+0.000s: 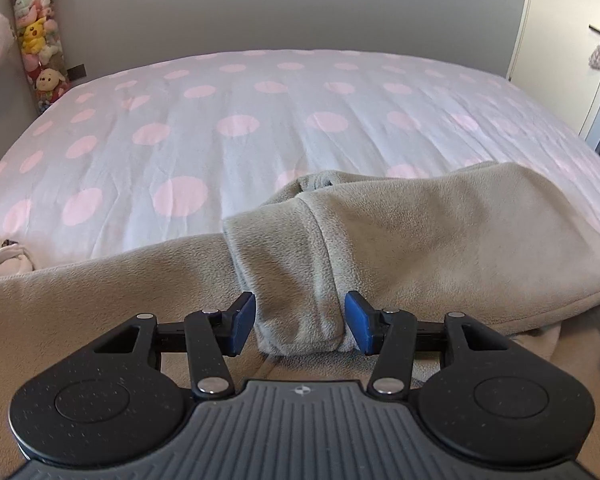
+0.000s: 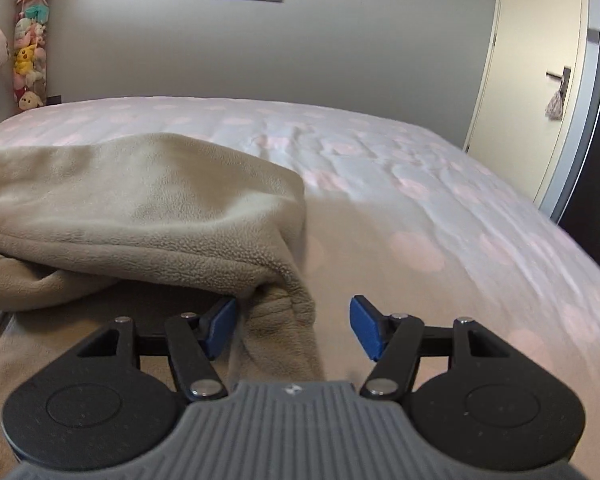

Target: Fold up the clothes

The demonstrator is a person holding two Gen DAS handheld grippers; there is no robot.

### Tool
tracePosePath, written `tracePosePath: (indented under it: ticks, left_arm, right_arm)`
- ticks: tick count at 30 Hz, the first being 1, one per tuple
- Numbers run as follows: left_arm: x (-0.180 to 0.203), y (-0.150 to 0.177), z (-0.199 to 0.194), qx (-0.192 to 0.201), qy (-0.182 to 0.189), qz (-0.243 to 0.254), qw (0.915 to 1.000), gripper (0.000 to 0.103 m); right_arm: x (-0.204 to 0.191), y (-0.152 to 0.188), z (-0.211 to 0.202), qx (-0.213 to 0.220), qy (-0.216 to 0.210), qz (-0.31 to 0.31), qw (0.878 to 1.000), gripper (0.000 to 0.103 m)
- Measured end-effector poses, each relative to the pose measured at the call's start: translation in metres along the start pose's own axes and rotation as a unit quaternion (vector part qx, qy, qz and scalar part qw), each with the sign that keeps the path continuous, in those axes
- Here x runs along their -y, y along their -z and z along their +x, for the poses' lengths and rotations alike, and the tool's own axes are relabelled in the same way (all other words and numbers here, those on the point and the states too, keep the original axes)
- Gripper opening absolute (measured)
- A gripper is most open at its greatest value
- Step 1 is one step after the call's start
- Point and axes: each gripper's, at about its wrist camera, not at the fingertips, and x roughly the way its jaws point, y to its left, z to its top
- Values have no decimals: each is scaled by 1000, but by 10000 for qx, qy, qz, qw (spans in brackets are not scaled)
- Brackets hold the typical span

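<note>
A beige fleece garment lies on the near part of the bed. In the left wrist view a grey-green sleeve cuff of it runs toward me and ends between the blue pads of my left gripper. The jaws stand wide apart on either side of the cuff. In the right wrist view the garment is folded over itself, and a thick corner fold hangs beside the left pad of my right gripper. That gripper is open, with a clear gap to its right pad.
The bed's white sheet with pink dots stretches to the grey wall. A tube of plush toys stands in the far left corner. Crumpled white cloth lies at the left edge. A door with a handle is on the right.
</note>
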Motion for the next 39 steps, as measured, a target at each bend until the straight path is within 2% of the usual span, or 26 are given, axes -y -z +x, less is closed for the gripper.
tracePosePath:
  ticks: [2, 3, 5, 8, 15, 17, 20, 22, 23, 27, 31, 35, 39]
  left_arm:
    - [4, -1, 10, -93, -40, 37, 9999, 48]
    - [6, -2, 15, -140, -60, 55, 9999, 47]
    - [11, -3, 24, -233, -99, 92, 9996, 45]
    - [17, -5, 39, -373, -159, 147, 9991, 43]
    - [24, 0, 60, -443, -355, 160, 9983, 45]
    - [24, 1, 59, -417, -372, 173, 9983, 46]
    - [22, 3, 47, -328, -336, 212, 9987, 46]
    - [15, 7, 27, -315, -271, 201, 9989, 46]
    - [11, 9, 17, -333, -320, 213, 9987, 46]
    - [-16, 20, -36, -170, -753, 393, 9962, 46]
    - [-60, 21, -99, 25, -1328, 217, 9909, 47]
    - [-111, 16, -161, 374, -1995, -226, 9789, 48]
    - [-162, 11, -222, 714, -2628, -723, 9595, 59]
  right_arm:
    - [9, 3, 11, -96, -33, 230, 9997, 47]
    - [13, 5, 17, -143, -50, 345, 9993, 30]
    - [21, 8, 28, -239, -83, 575, 9980, 26]
    - [34, 12, 44, -377, -133, 910, 9950, 26]
    - [37, 16, 46, -336, -204, 973, 9945, 26]
    - [37, 17, 47, -324, -224, 990, 9943, 27]
    - [39, 19, 45, -290, -237, 1034, 9939, 36]
    - [39, 19, 41, -246, -227, 1081, 9936, 43]
    - [39, 18, 37, -216, -243, 1086, 9936, 43]
    - [32, 18, 20, -46, -289, 1004, 9945, 44]
    - [22, 14, 2, 239, -266, 830, 9959, 48]
    - [11, 11, -13, 502, -279, 673, 9961, 52]
    - [0, 10, -26, 677, -341, 455, 9961, 59]
